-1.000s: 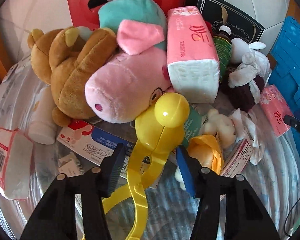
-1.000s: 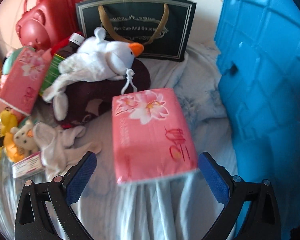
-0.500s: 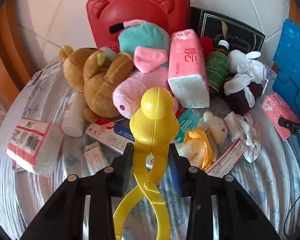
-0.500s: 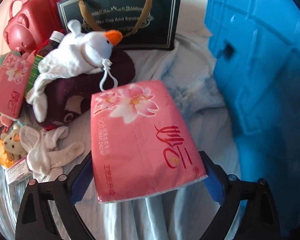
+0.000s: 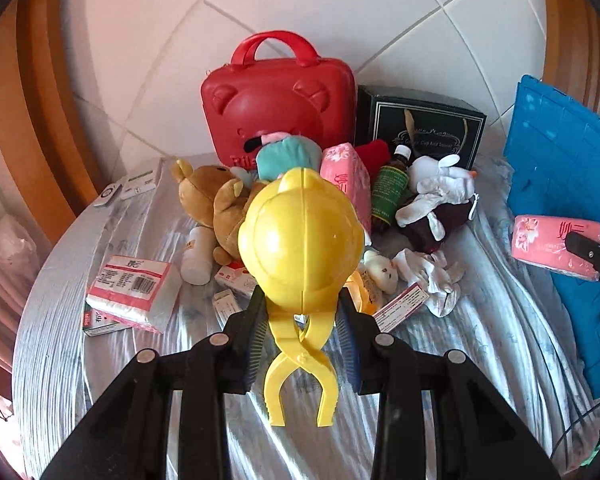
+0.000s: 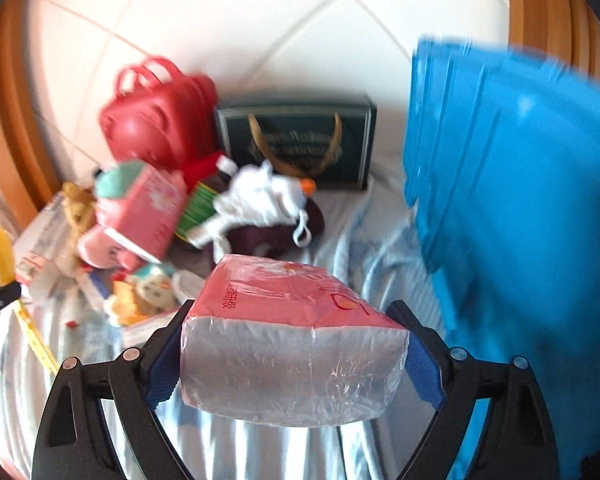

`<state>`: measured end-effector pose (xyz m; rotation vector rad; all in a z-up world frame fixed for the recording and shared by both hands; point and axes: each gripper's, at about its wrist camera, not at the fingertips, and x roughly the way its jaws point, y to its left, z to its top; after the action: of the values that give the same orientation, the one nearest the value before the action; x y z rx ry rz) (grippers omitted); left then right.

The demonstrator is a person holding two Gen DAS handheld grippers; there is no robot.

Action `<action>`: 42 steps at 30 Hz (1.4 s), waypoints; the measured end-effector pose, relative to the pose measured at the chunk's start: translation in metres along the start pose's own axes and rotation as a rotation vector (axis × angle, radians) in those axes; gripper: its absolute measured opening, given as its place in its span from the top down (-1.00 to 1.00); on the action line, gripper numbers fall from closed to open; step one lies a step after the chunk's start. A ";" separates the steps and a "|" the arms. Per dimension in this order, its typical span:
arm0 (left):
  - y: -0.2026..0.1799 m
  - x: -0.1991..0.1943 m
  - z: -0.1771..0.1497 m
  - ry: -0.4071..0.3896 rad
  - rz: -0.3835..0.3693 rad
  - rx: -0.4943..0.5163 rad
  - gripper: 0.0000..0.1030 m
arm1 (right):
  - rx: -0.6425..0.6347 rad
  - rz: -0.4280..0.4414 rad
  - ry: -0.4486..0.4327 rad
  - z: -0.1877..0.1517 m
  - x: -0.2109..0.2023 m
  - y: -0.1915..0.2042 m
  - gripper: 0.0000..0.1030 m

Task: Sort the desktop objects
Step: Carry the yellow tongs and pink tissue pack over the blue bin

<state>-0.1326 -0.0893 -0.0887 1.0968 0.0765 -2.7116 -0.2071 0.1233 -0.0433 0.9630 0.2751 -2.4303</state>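
Note:
My left gripper (image 5: pixel 302 310) is shut on a yellow duck-headed plastic clamp toy (image 5: pixel 300 240) and holds it up over the cluttered cloth; the toy's handles hang between the fingers. In the right wrist view, the right gripper (image 6: pixel 290 316) has a pink tissue pack (image 6: pixel 292 344) pressed between its blue pads (image 6: pixel 164 364), lifted off the cloth, and its jaws are still closing a little on the soft pack. The blue crate (image 6: pixel 520 200) stands just right of it. The left wrist view shows the same pink pack (image 5: pixel 548 244) at far right, in front of the crate (image 5: pixel 560 168).
A red case (image 5: pixel 278 108) and dark gift bag (image 5: pixel 424 128) stand at the back. In front of them lie a brown bear (image 5: pixel 216 200), green bottle (image 5: pixel 388 192), white goose plush (image 5: pixel 436 188) and another pink pack (image 5: pixel 346 176). A white tissue pack (image 5: pixel 134 292) lies at left.
Both grippers rose and pulled back. The left one shut on the yellow toy and lifted it. The right one closed on the pink pack and raised it off the cloth.

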 end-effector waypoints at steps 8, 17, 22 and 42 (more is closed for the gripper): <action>-0.027 -0.074 0.021 -0.157 -0.059 0.030 0.37 | 0.007 0.005 -0.235 0.010 -0.115 0.004 -0.80; -0.108 -0.144 0.073 -0.298 -0.212 0.111 0.37 | 0.069 -0.042 -0.432 0.018 -0.227 -0.034 -0.80; -0.166 -0.180 0.108 -0.366 -0.328 0.158 0.37 | 0.117 -0.108 -0.511 0.021 -0.277 -0.077 -0.80; -0.438 -0.213 0.137 -0.286 -0.552 0.457 0.36 | 0.239 -0.414 -0.378 -0.002 -0.293 -0.277 -0.80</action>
<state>-0.1719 0.3582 0.1433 0.8651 -0.3556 -3.4780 -0.1702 0.4715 0.1561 0.5554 0.0505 -3.0162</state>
